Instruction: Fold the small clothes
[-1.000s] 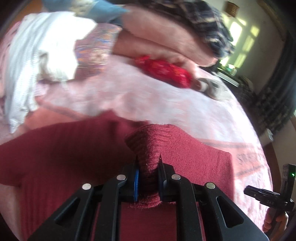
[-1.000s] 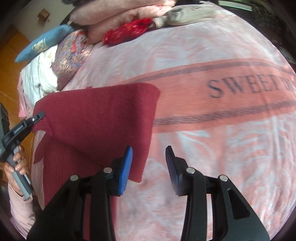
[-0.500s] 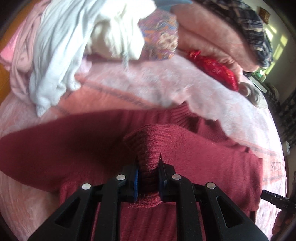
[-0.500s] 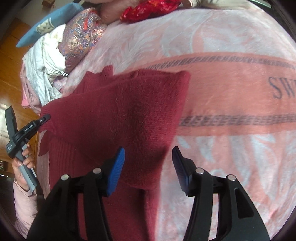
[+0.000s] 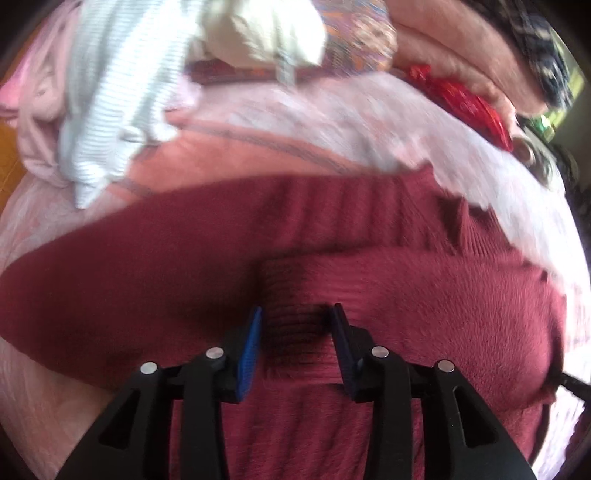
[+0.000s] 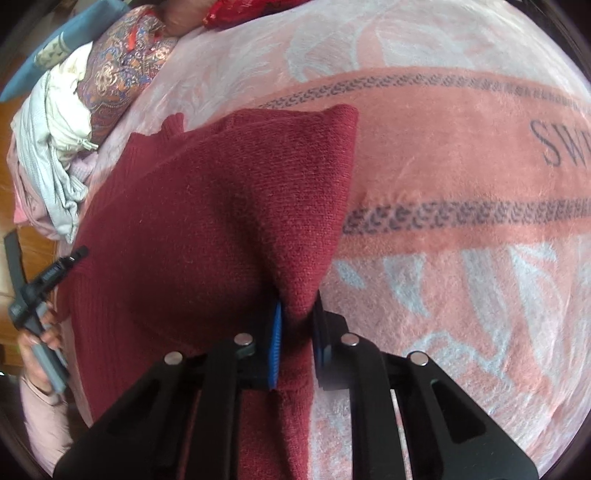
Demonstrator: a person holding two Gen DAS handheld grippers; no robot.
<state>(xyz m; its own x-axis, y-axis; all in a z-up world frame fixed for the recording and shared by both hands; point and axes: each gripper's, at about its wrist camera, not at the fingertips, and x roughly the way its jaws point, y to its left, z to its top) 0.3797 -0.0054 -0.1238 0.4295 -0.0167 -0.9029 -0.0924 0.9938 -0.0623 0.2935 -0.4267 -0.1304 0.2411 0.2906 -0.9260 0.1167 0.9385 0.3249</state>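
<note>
- Left wrist view: the left gripper (image 5: 295, 325) is pointed steeply down at a dark red sweater (image 5: 424, 314) spread on a pink blanket (image 5: 332, 122).
- The jaws are seen part-way apart and opening; a ribbed fold of the sweater lies between them, and the pads no longer pinch it.
- The blue pad is seen just beside the fold's left edge, the dark pad at its right edge.
- The sweater is spread across the whole lower half of the view, with a sleeve running off to the left.
- A striped white garment (image 5: 107, 92) and a cream one (image 5: 258, 33) are heaped at the blanket's far edge, beside a patterned pillow (image 5: 358, 40).
- A red bundle (image 5: 465, 99) is seen at upper right below pink bedding (image 5: 454, 48); the view is blurred.
- Right wrist view: the right gripper (image 6: 297, 325) is closed narrowly on the sweater (image 6: 221, 206), its jaws closing with a pinched ridge of knit pressed between the pads.
- From the pinch the cloth is drawn up in a tented fold towards a corner near the blanket's dark patterned stripe.
- The sweater is seen on the left half of the blanket (image 6: 443, 155); dark letters are partly visible on the blanket at right.
- At the left edge the other gripper is seen, held in a hand (image 6: 37, 332) with a pink sleeve (image 6: 40, 417) below it.
- The garments and pillow (image 6: 122, 70) are piled at upper left.
</note>
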